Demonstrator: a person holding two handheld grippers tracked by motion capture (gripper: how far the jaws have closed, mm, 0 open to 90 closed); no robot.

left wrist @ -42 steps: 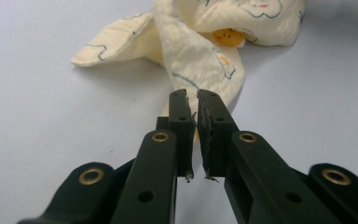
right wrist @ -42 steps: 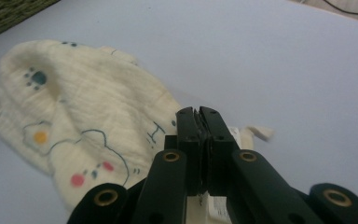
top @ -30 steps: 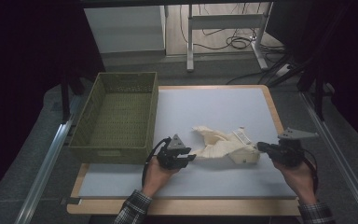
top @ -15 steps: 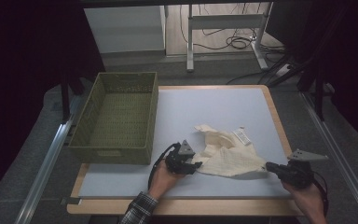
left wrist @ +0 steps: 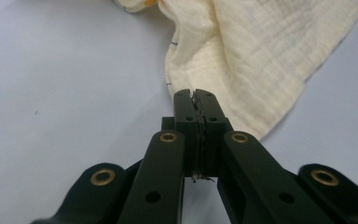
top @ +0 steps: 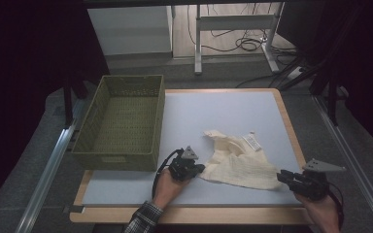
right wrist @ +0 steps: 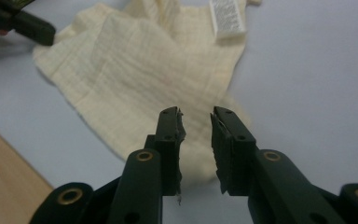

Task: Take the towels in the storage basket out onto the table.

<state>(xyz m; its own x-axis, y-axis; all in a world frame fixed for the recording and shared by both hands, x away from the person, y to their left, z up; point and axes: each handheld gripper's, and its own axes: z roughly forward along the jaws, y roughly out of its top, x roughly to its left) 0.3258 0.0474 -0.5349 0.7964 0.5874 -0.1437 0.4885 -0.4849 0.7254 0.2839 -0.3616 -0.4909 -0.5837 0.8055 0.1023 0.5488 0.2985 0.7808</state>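
- In my left claw (left wrist: 195,100) view the cream cloth (left wrist: 242,56) runs off the top and right edges, so I can't see its full outline.
- The left claw's tips are pressed together at the cloth's hem; I can't tell whether any fabric is pinched between them.
- From my right claw (right wrist: 196,116) view, the print on the white care label (right wrist: 227,17) is too blurred to read, and the top edge cuts the label off.
- In the high view the right hand (top: 323,213) is cut off by the bottom edge.
- The near inner wall of the green basket (top: 121,119) is hidden from the high view.
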